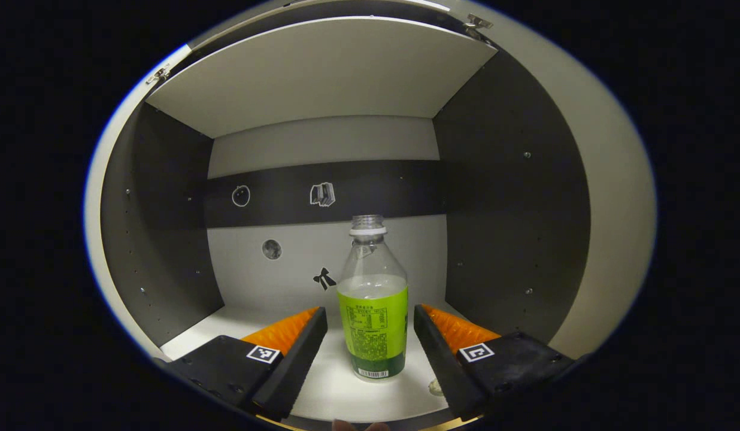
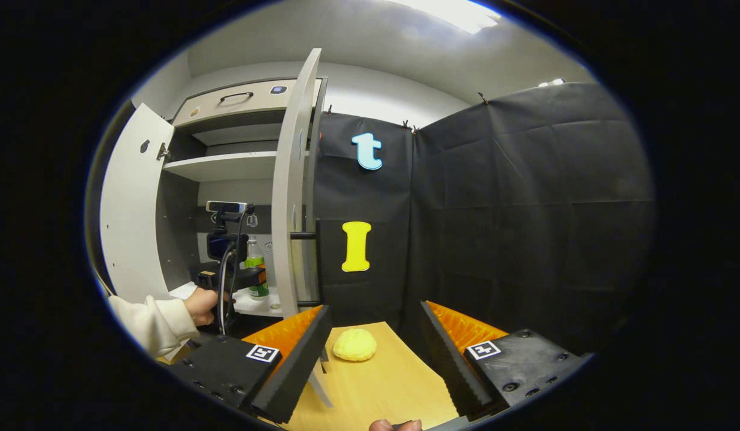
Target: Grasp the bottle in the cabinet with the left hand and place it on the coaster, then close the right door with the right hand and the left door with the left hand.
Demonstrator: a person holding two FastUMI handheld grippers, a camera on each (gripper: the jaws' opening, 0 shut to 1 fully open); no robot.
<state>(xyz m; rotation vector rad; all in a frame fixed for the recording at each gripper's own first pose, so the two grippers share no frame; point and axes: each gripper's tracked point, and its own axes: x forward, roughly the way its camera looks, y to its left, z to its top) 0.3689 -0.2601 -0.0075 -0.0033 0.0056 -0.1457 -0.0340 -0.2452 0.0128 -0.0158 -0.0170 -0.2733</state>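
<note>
Your left gripper (image 1: 370, 335) is inside the cabinet (image 1: 513, 197), its two fingers spread wide, with the bottle (image 1: 373, 311) standing upright between them and touching neither. The fingers (image 1: 298, 353) are black wedges with ribbed orange backs, each base carrying a small square black-and-white marker. The bottle is clear plastic, uncapped, with a white neck ring, a bright green wrap label and a little green liquid at the bottom. It rests on the smooth white cabinet floor (image 1: 340, 395), toward the right side, in front of a pale back panel crossed by a dark band with small stickers. The side walls are dark grey with rows of peg holes, and a flat white shelf (image 1: 322, 72) sits overhead.

Your right gripper (image 2: 375, 353) hangs released over the light wooden table (image 2: 394, 389), holding nothing. Just beyond its fingers lies the coaster (image 2: 354, 345), a soft-looking yellow round with a bumpy surface. To the left, both white cabinet doors (image 2: 293, 191) stand open, and your sleeved hand (image 2: 201, 305) holds the left gripper at the bottle.
</note>
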